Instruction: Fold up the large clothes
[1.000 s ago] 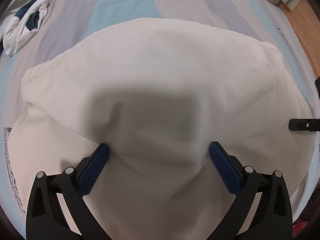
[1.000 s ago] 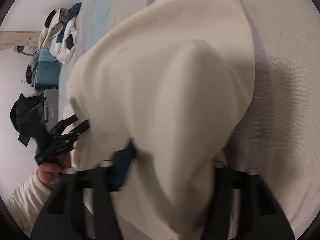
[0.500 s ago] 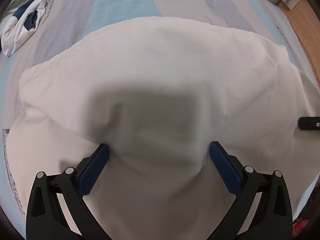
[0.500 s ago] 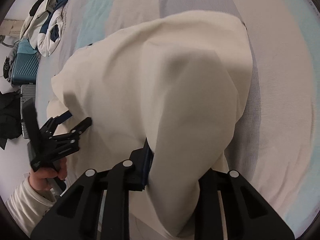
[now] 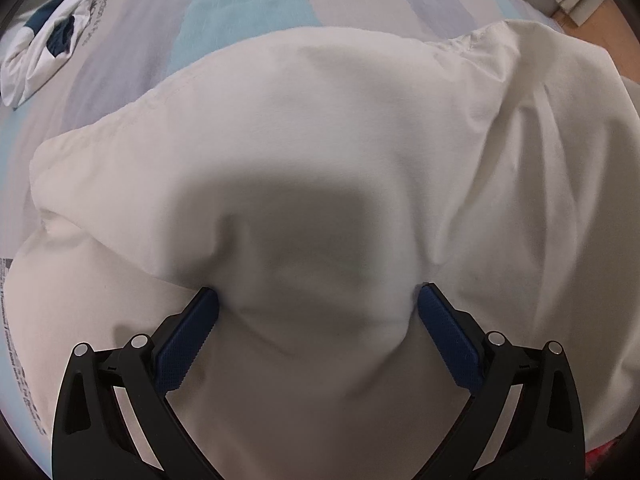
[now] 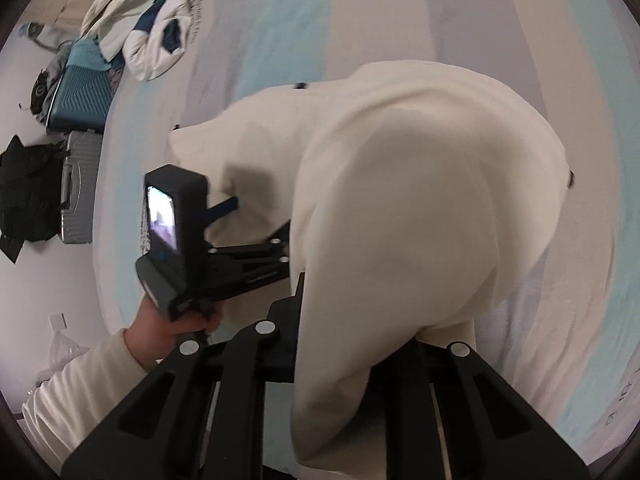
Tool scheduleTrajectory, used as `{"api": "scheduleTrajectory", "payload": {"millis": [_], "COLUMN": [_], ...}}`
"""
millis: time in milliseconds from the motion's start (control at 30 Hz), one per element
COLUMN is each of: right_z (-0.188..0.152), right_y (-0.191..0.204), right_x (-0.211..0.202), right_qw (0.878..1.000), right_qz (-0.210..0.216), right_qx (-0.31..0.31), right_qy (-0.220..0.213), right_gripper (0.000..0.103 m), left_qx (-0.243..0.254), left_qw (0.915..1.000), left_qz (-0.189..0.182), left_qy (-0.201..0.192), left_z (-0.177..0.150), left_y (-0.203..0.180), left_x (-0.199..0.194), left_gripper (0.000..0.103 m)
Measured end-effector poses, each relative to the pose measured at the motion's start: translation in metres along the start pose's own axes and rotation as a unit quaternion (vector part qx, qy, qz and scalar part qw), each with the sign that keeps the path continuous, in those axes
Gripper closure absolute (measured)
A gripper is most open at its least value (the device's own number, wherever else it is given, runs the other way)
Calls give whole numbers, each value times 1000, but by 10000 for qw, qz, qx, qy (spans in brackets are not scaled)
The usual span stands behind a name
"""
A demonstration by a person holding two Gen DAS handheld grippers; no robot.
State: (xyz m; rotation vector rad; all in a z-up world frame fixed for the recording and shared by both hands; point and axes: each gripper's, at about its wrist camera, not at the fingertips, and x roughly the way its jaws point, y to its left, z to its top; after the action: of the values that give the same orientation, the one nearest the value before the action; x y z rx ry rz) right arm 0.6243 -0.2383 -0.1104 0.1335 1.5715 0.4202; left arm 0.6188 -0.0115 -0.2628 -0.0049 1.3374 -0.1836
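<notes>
A large cream-white garment [image 5: 304, 128] lies on the striped bedspread [image 5: 248, 4]. My left gripper [image 5: 318, 300] stands wide open, its blue pads [image 5: 192, 332] pressed down on the cloth on either side of a bulge. My right gripper [image 6: 360, 320] is shut on a fold of the same garment [image 6: 420, 208] and holds it lifted, the cloth draping over its fingers and hiding the pads. In the right wrist view the left gripper [image 6: 240, 240] shows in the person's hand, pressed on the garment.
A white and navy jacket [image 5: 44, 44] lies at the bed's far left corner, also in the right wrist view [image 6: 152, 28]. A teal suitcase [image 6: 80, 92], a grey suitcase [image 6: 76, 188] and a black bag [image 6: 24, 188] stand on the floor beside the bed.
My right gripper has carried its lifted fold toward the left gripper, so cloth now rises at the right of the left wrist view. My left gripper has stayed open and still.
</notes>
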Motion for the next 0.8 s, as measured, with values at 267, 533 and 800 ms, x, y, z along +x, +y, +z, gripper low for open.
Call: {"api": "scheduleTrajectory", "payload": {"millis": [267,533,800], "right_z": [6,11,29], "right_y": [42,105,185], "right_x": [-11,-2,43], "right_qw": [9996,9975,9947], "right_qz": [-164,-466,-531], "right_qx": [-198,-521,-878], "right_qy": [-65,-60,47], "right_gripper": [90,90,90], "left_qx": [-320,-660,-897], "left_qw": [9984,9954,9932], "left_qz": [210,572,461], "left_qy": [-410,-403,-577], "left_z": [-39,-92,-110], "left_y": [78,154,188], "left_x": [-74,-96,-117], "left_gripper": [12,12,12]}}
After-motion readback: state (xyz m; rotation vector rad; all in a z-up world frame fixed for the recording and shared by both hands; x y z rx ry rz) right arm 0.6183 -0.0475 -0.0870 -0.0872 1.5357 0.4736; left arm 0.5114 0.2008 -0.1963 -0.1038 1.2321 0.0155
